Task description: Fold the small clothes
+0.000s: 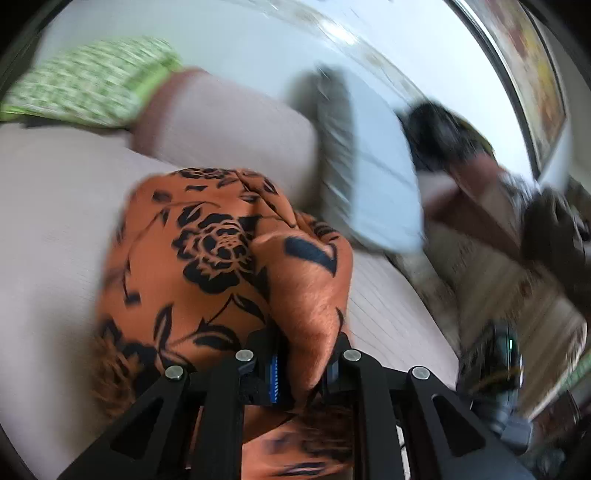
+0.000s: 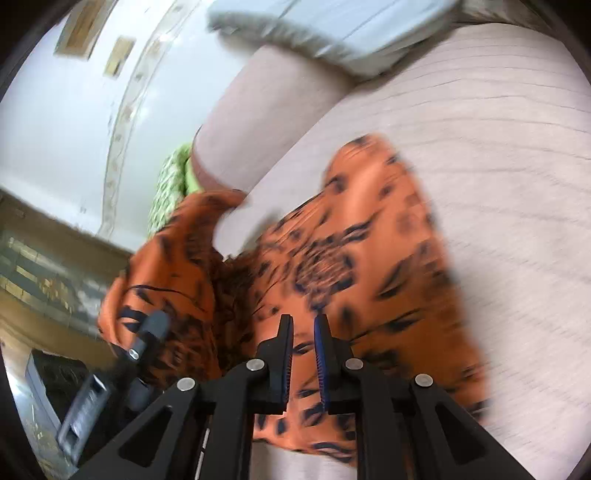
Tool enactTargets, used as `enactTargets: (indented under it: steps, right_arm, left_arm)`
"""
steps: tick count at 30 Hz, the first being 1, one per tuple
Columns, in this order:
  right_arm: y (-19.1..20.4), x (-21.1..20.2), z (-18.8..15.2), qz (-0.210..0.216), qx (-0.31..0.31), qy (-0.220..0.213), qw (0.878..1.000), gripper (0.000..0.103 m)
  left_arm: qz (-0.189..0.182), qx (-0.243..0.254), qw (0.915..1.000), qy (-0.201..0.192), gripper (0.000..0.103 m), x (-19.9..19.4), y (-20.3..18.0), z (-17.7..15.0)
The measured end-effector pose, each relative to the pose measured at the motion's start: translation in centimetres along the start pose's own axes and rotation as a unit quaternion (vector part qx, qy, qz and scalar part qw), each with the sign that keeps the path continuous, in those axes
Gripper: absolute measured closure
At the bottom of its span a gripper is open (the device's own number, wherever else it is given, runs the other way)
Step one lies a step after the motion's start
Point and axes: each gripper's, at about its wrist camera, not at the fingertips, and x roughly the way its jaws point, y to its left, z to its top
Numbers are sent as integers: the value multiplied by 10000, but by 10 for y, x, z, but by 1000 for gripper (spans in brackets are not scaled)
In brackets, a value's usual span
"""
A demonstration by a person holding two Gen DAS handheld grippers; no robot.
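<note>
An orange garment with a black flower print (image 1: 207, 258) lies on a beige sofa seat (image 1: 48, 229). My left gripper (image 1: 303, 365) is shut on a bunched fold of this garment, which rises between its fingers. In the right wrist view the same garment (image 2: 369, 258) spreads over the seat, and its left part is lifted by the other gripper (image 2: 147, 332). My right gripper (image 2: 303, 343) hovers over the garment with a narrow gap between its blue pads (image 2: 320, 354) and holds nothing. Both views are motion-blurred.
A green-and-white patterned cloth (image 1: 88, 81) lies at the sofa's back edge, also visible in the right wrist view (image 2: 170, 184). A light blue cushion with a grey fringe (image 1: 373, 177) leans on the sofa backrest (image 2: 332, 29). A patterned floor (image 1: 517, 295) lies beside the sofa.
</note>
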Motion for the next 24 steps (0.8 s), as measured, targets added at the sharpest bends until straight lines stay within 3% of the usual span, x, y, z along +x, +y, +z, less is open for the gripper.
enactTargets:
  steps: [3, 5, 8, 12, 15, 17, 20, 24]
  right_arm:
    - [-28, -12, 14, 194, 419, -66, 9989, 88]
    - [-52, -13, 23, 589, 921, 62, 9940, 83]
    - [-76, -12, 31, 919, 1510, 142, 9841, 31]
    - [-73, -14, 42, 1120, 1468, -13, 9828, 31]
    - [-56, -8, 50, 975, 1077, 11, 9894, 32]
    - [-49, 1, 58, 971, 973, 108, 9904, 32]
    - [-49, 11, 66, 902, 923, 185, 9915, 32]
    - [-47, 34, 80, 765, 905, 314, 9925, 32]
  left_arm:
    - [-188, 150, 9976, 655, 87, 53, -27, -24]
    - [24, 168, 9947, 1010, 87, 74, -27, -35]
    - [-87, 94, 9927, 1201, 87, 73, -19, -31]
    - [-610, 261, 9896, 1275, 66, 45, -20, -17]
    - [-940, 641, 9860, 1222, 53, 25, -26, -13]
    - [-965, 878, 9847, 1155, 53, 14, -27, -10]
    - [-547, 1002, 9887, 967, 53, 1, -6, -3]
    - [13, 415, 9958, 820, 53, -4, 48, 14]
